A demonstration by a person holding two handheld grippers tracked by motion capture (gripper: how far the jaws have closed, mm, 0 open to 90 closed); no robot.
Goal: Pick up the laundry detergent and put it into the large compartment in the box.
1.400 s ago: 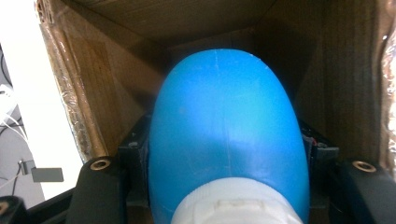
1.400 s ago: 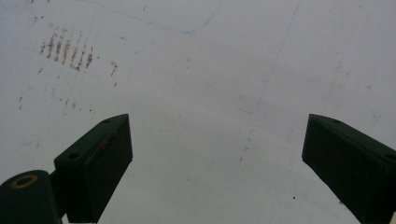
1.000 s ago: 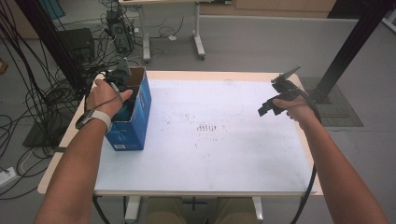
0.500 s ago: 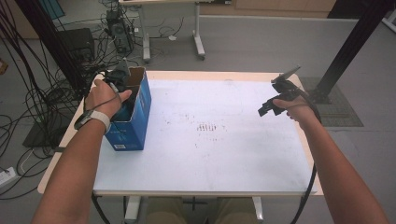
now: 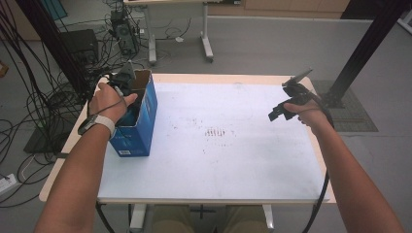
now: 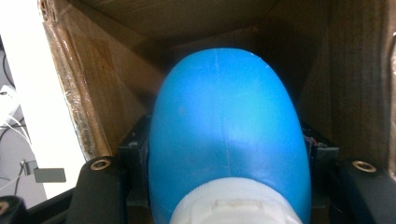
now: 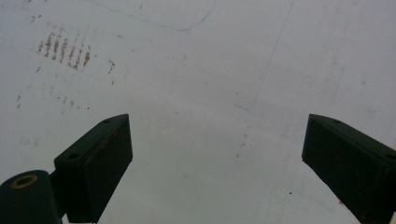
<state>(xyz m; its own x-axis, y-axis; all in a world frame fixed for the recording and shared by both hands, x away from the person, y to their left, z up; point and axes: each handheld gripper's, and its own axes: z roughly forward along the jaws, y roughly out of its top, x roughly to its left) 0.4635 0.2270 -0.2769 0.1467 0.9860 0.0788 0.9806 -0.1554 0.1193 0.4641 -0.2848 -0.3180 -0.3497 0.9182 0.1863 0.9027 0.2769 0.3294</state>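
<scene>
Blue bottle (image 6: 226,135) between left tongs (image 6: 227,168), inside cardboard box (image 5: 141,116).

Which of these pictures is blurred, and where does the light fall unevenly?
Left gripper view: the round blue plastic object is soft, too near the lens, and the brown cardboard box around it lies in shadow. Right gripper view: the white tabletop is evenly lit, slightly hazy.
</scene>
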